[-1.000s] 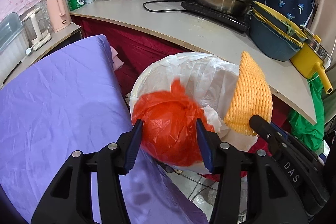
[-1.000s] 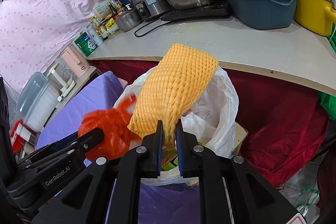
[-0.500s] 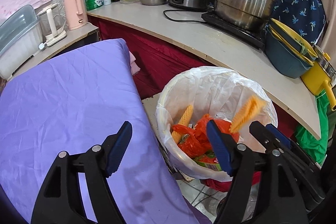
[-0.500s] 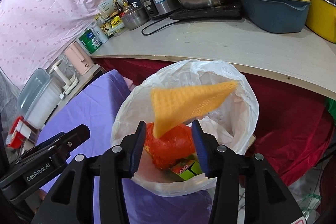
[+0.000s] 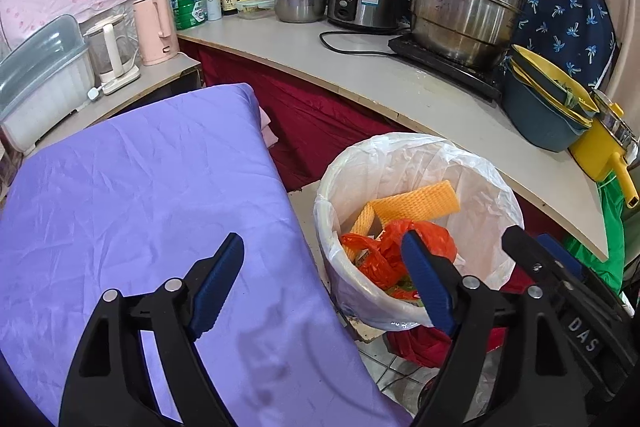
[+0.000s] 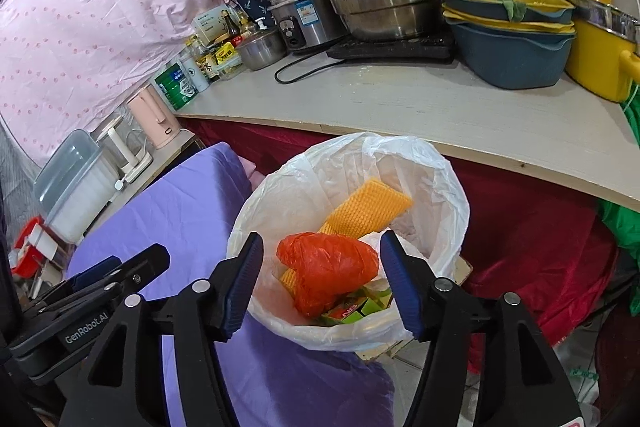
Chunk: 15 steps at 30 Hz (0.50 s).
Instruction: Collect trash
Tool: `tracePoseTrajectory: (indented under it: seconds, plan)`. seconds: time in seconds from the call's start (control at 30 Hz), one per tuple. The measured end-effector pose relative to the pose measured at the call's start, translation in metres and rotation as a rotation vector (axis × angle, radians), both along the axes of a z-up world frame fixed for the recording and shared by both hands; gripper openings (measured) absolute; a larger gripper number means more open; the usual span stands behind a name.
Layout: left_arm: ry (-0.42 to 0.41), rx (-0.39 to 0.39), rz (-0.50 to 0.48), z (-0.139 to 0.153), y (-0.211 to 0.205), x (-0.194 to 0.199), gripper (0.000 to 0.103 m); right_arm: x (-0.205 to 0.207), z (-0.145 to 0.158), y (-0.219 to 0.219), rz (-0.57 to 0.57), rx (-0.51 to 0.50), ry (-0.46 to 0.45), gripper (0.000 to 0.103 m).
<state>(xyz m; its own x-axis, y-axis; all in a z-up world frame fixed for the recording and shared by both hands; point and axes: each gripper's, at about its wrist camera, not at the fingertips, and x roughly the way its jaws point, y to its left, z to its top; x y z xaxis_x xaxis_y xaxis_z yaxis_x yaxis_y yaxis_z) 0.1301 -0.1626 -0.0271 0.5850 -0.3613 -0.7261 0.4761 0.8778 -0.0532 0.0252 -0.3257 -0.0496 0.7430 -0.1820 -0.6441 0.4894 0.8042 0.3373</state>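
My left gripper (image 5: 322, 279): my fingers (image 5: 218, 279) stand wide apart and are opening further; nothing is between them, nothing touches the pads. One finger hangs over the purple cloth, the other over the near rim of the bin.
Purple cloth (image 5: 132, 195): it covers the surface at the left, wrinkled, bare on top; its right edge runs just beside the bin.
Trash bin (image 5: 496, 187): it stands on the floor between the purple cloth and the red drape under the worktop, lined with a white bag folded over the rim.
Orange bag (image 6: 328, 267): it lies crumpled inside the bin, on top of the other trash, touched by neither of my grippers.
Yellow foam net (image 6: 370, 209): it leans inside the bin against the far wall of the liner, just behind the orange bag.
My right gripper (image 6: 320, 285): my fingers (image 6: 400, 285) are apart and opening, empty, above the bin's mouth; the orange bag shows in the gap, well below the pads.
Worktop (image 6: 400, 107): its curved edge passes close behind the bin; pots and basins crowd the back, the front strip is bare.
Open room: free air above the bin's mouth; tight between cloth edge and worktop edge.
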Motion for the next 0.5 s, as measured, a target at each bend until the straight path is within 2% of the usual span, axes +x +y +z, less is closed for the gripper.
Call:
tracePoseTrajectory:
  seconds: [0.27,0.43,0.5]
  plan:
    - [-0.034,0.000,0.020,0.011,0.018,-0.017,0.088,-0.021,0.017,0.020,0.002,-0.046,0.012,0.070]
    - [-0.047,0.019,0.026,0.013,0.026,-0.028,0.089,-0.036,0.025,0.032,-0.007,-0.077,0.016,0.077]
    - [-0.054,0.025,0.032,0.013,0.031,-0.033,0.090,-0.041,0.026,0.035,-0.012,-0.075,0.011,0.083]
